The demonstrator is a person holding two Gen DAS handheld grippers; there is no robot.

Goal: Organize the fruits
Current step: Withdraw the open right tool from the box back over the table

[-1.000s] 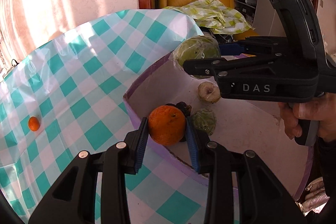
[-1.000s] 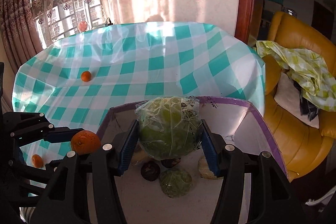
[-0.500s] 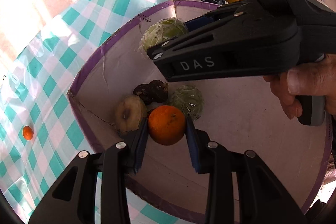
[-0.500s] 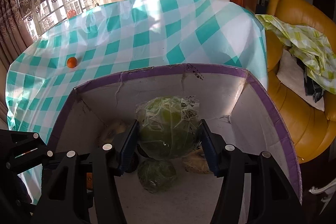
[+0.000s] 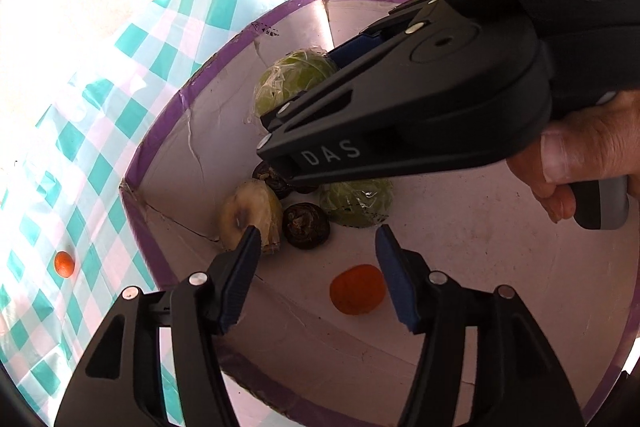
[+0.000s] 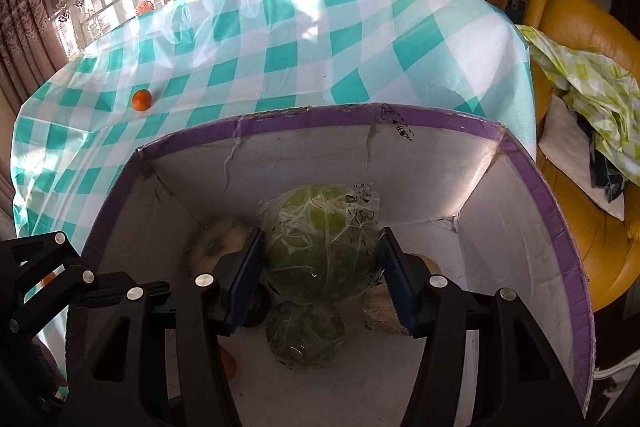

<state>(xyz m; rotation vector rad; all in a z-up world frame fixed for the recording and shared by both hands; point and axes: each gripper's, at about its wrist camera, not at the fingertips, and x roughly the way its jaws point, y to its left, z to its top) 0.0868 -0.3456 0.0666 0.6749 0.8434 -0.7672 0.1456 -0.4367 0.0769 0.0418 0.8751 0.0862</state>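
Observation:
A white cardboard box with a purple rim (image 5: 160, 131) (image 6: 532, 179) stands on the checked tablecloth. My left gripper (image 5: 316, 247) hangs over the box with its jaws opening; the orange (image 5: 357, 289) lies free on the box floor below them. My right gripper (image 6: 322, 251) (image 5: 332, 83) is shut on a large green fruit wrapped in plastic (image 6: 320, 243) (image 5: 288, 79), held inside the box. On the box floor lie a smaller wrapped green fruit (image 6: 306, 335) (image 5: 356, 203), a pale wrapped fruit (image 5: 248, 215) (image 6: 218, 239) and dark round fruits (image 5: 306, 225).
A small orange fruit (image 5: 64, 263) (image 6: 141, 99) lies on the tablecloth (image 6: 280, 39) left of the box. A yellow armchair (image 6: 580, 39) with a green-white cloth (image 6: 592, 79) stands to the right of the table. A hand (image 5: 588, 155) holds the right gripper's handle.
The left gripper carried the orange over the rim into the box, then let it go; the orange now lies on the box floor. The right gripper lowered the wrapped green fruit into the box.

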